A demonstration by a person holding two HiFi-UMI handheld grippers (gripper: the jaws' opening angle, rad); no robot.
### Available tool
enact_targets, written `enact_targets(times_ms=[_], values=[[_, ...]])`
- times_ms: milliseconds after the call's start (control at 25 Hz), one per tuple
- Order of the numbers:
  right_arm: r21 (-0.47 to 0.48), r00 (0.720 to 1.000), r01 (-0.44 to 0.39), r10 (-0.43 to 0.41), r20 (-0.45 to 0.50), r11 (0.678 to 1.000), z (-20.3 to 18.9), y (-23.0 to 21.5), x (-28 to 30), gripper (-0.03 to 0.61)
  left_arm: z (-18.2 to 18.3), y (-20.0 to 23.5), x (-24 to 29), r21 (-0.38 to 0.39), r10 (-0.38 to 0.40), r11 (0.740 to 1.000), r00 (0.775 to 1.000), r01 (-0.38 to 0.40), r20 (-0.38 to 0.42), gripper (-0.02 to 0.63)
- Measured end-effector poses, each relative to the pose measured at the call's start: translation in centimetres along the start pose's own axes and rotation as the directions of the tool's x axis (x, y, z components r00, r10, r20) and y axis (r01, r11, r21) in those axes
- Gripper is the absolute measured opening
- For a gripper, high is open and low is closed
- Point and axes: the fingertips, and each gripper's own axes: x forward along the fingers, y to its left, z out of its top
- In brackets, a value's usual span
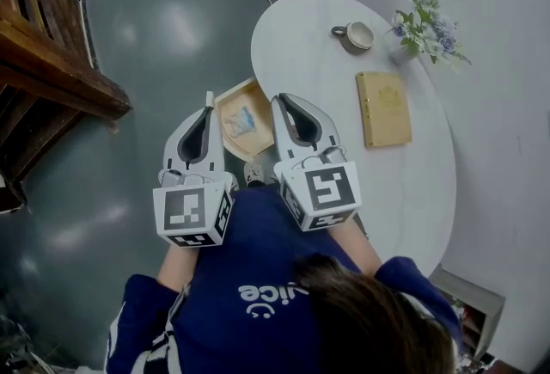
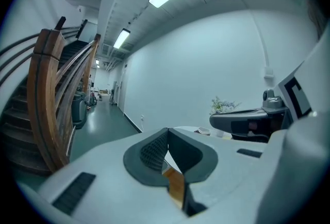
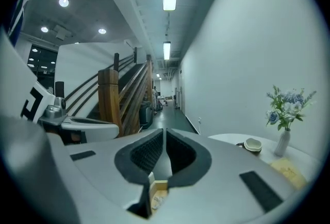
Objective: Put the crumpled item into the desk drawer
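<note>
Our right gripper (image 3: 164,138) has its black ribbed jaws closed together, empty. Below them we glimpse a light wooden drawer corner (image 3: 157,185). On the white round table (image 3: 227,140) at right stand a cream cup (image 3: 253,144), a white vase of blue flowers (image 3: 282,141) and a tan book (image 3: 289,171).

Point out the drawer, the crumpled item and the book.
drawer (image 1: 234,90), head view, on its far wooden rim.
crumpled item (image 1: 242,119), head view, on its middle, inside the drawer.
book (image 1: 383,108), head view, on the middle of its cover.
</note>
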Motion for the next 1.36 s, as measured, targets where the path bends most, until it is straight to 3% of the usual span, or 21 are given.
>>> enact_targets(times_ms=[320,760,1360], values=[[0.02,0.999,0.029,-0.029,0.021,0.999,0.6,-0.1,-0.4,0.006,0.3,0.0,-0.3,0.01,-0.009,1.0,1.0,0.009,0.007,0.003],[0.005,0.999,-0.007,0.006,0.046,1.0,0.0,0.5,0.2,0.006,0.1,0.4,-0.4,0.017,-0.003,1.0,1.0,0.003,0.01,0.003],[-0.038,1.0,-0.011,0.011,0.005,0.999,-1.2,0.4,1.5,0.006,-0.1,1.0,0.4,0.018,0.01,1.0,1.0,-0.01,0.01,0.003]])
